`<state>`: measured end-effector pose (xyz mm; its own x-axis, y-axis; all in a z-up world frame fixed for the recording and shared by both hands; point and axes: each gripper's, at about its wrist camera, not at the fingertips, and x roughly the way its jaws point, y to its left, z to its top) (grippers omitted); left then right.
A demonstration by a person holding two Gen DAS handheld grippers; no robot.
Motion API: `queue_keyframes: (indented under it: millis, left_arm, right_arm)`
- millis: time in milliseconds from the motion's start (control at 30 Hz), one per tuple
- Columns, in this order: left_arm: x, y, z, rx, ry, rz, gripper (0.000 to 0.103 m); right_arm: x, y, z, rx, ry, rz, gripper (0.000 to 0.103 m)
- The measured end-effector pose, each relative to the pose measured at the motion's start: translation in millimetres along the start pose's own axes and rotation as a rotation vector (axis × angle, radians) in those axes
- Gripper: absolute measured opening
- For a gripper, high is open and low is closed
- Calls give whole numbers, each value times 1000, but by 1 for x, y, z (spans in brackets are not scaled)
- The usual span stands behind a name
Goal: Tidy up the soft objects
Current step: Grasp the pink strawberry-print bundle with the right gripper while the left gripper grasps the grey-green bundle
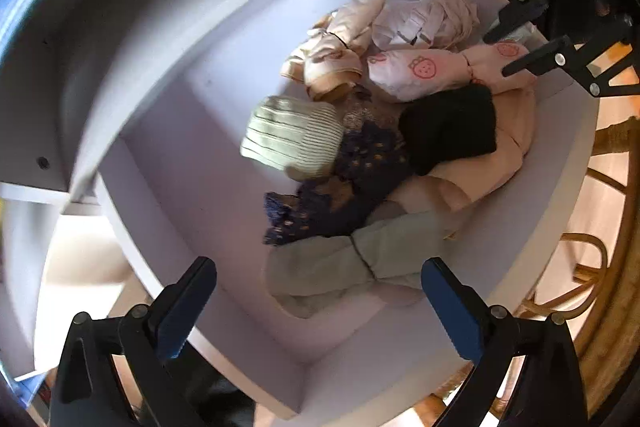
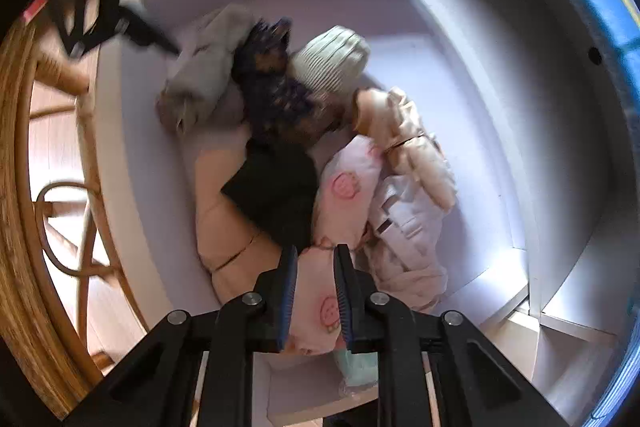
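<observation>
1. The left tongs (image 1: 318,281) are standing spread as wide as they go, blue pads facing each other, with nothing between them; they are hanging over the near end of the pile.
2. Just beneath them a grey-green folded cloth (image 1: 360,259) is lying at the near end of the white shelf compartment (image 1: 192,155).
3. Beyond it a dark navy patterned garment (image 1: 352,183) is sprawling across the middle, with a pale green ribbed knit piece (image 1: 292,137) resting on its left edge.
4. To the right, a black cloth (image 1: 450,127) is lying on a peach-coloured garment (image 1: 496,163).
5. Farther back, a white-pink piece printed with pink faces (image 1: 432,71) is sitting beside a beige bundle (image 1: 336,47) and a crumpled whitish garment (image 1: 424,19).
6. The right tongs (image 2: 316,293) are sitting nearly closed, a narrow gap between the pads; they are hovering over the pink-faced piece, and I cannot tell whether they are pinching any of its cloth.
7. Outside the shelf, a rattan chair (image 2: 24,227) is standing on a pale wood floor (image 2: 52,155).
</observation>
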<state>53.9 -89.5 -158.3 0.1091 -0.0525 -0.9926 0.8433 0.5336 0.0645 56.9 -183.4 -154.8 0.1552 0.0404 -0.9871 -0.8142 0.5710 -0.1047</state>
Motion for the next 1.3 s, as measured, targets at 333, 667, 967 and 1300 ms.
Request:
queue_keyframes:
  millis: [333,667,967,1300]
  left_arm:
    - [14,51,-4,-428,96,-177,103]
    - [33,56,-22,-650,222,-110,103]
    - [54,57,-51,-787,276,-115,103]
    - [69,63,-76,-920,271,-150,103]
  right_arm:
    - [12,-10,3,164,-8,17,37]
    - [34,-26,13,309,8,39,41]
    - [77,-22,16,324,178,19,41]
    - [84,-27,6,374,232,78,33]
